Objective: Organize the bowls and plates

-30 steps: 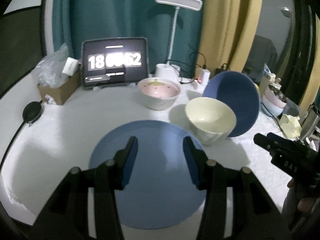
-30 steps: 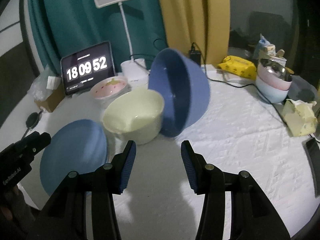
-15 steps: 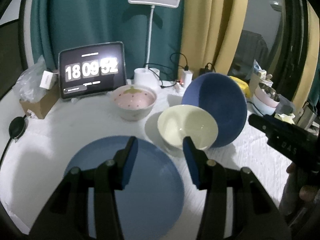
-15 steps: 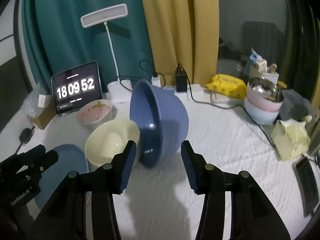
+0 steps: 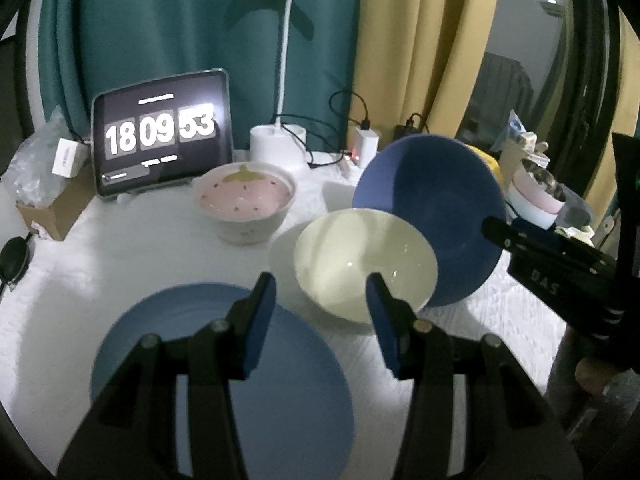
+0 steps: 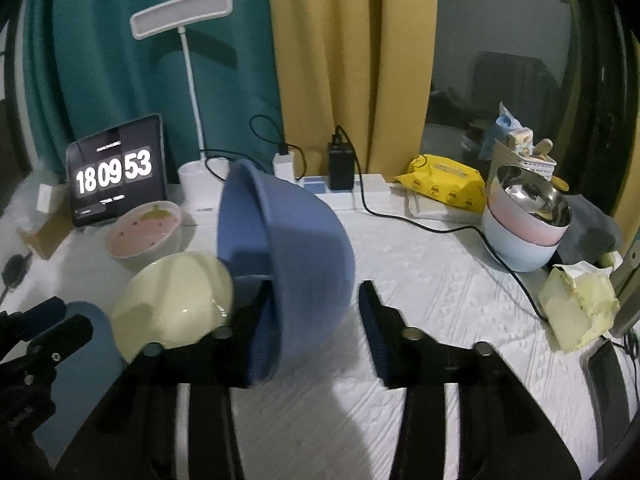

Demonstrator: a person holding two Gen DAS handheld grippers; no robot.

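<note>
The right gripper (image 6: 312,312) is closing its jaws around the lower rim of the blue bowl (image 6: 296,256), which stands tilted on edge near the middle of the table (image 6: 440,280), leaning against the cream bowl (image 6: 176,300); the pads do not yet clearly press it. The left gripper (image 5: 320,316) hangs partly open and empty above the gap between the blue plate (image 5: 288,392), lying flat by the table's near edge, and the cream bowl. A pink strawberry bowl (image 5: 244,204) sits toward the far edge, before the tablet clock (image 5: 160,148).
</note>
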